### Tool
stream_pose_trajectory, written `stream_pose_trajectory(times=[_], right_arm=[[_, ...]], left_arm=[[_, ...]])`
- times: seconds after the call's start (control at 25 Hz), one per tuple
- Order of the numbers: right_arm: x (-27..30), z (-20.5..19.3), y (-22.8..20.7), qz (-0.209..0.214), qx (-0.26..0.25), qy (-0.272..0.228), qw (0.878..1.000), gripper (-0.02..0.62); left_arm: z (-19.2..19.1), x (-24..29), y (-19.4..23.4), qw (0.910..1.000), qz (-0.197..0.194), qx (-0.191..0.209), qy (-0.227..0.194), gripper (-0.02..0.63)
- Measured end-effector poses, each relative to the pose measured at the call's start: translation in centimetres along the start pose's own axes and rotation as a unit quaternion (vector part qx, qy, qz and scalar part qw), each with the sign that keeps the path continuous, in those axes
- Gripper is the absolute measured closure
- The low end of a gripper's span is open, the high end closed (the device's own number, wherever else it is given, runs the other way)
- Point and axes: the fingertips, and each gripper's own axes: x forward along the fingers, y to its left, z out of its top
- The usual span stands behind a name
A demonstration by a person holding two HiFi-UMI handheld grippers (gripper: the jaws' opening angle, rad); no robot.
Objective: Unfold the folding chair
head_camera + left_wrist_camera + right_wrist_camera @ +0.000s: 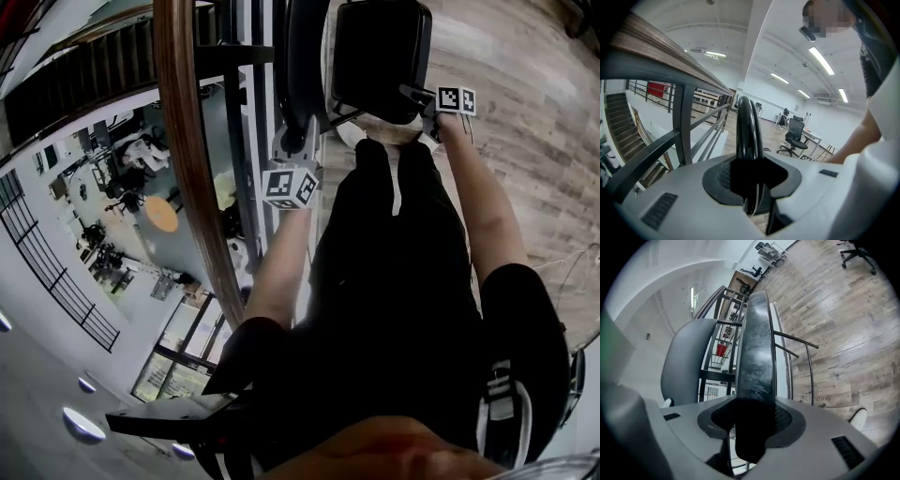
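Left tool and right tool clamp chair edges beside railing.

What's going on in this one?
A person stands beside a railing, holding a black folding chair with both grippers. The left gripper is clamped on a thin frame tube. The right gripper grips the seat edge. How far the chair is unfolded isn't clear.

Only one word is readable, faintly: it looks like "coaching" (the letters are blurred), and it stands on the wood floor.
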Motion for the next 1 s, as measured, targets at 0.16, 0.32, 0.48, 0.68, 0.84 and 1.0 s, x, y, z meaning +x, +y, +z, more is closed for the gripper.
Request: stream_pose_trajectory(times=[0.16,0.32,0.48,0.68,0.84,1.0], right_arm=[[-0.7,-0.1,-2.6,0.043,0.005,0.0,0.999,0.425],[-2.5,-0.3,-6.2,0.046,-0.007,0.0,0.999,0.425],[-3.3,-0.9,-9.3,0.05,0.011,0.009,0.999,0.425],[-3.4,-0.6,-9.2,0.168,0.03,-0.006,0.985,0.426],[-3.7,-0.8,-11.7,0.201,0.036,-0.005,0.979,0.425],[-5.2,-1.1,-17.1,0.195,0.046,0.005,0.98,0.425]], left_arm=[[-0.9,0.2,1.2,0.9999,-0.005,-0.014,0.0,0.508],[-2.0,0.6,1.7,0.9995,-0.004,-0.031,0.005,0.508],[-3.2,1.0,2.2,0.999,-0.007,-0.043,0.008,0.508],[-4.0,1.4,3.0,0.9981,-0.013,-0.06,0.012,0.508],[-5.0,1.6,3.2,0.9975,-0.011,-0.068,0.014,0.508],[-6.9,3.2,2.5,0.9965,-0.012,-0.08,0.018,0.506]])
